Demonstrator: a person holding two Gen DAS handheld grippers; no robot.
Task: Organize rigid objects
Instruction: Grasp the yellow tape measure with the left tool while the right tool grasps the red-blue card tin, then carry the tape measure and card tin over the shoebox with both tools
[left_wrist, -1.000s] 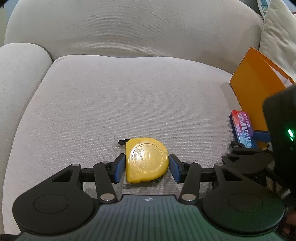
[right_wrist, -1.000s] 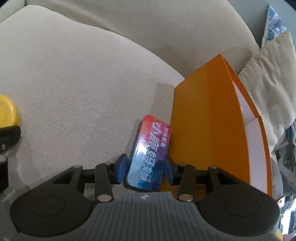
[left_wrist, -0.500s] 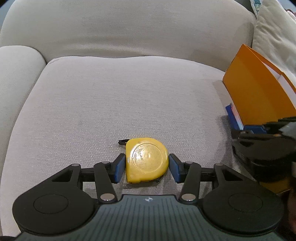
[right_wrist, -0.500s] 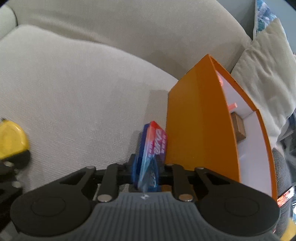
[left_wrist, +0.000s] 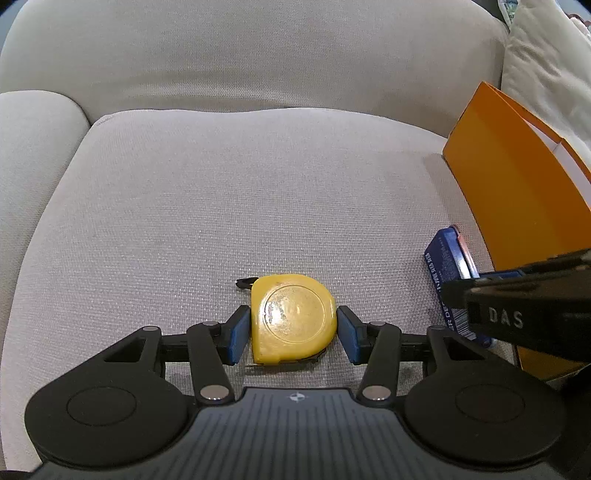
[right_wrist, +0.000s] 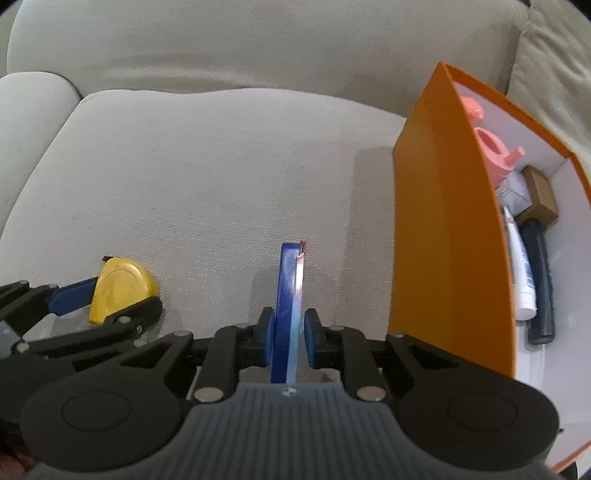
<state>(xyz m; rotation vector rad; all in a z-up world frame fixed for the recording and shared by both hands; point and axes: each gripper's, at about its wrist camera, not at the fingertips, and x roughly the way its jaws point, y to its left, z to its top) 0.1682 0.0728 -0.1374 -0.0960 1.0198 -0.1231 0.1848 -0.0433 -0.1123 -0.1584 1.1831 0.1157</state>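
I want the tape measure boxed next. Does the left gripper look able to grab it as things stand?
Probably yes: the left gripper already straddles the yellow tape measure on the sofa cushion, pads beside its flanks, nothing between.

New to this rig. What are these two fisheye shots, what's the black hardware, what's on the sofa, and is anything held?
No robot arm: a person holds a two-finger gripper in each hand, with a camera on each looking along its fingers. The left gripper has its jaws either side of a yellow tape measure lying on the sofa cushion; whether they press on it is unclear. The right gripper is shut on a thin blue box, held on edge beside an orange bin holding other items.
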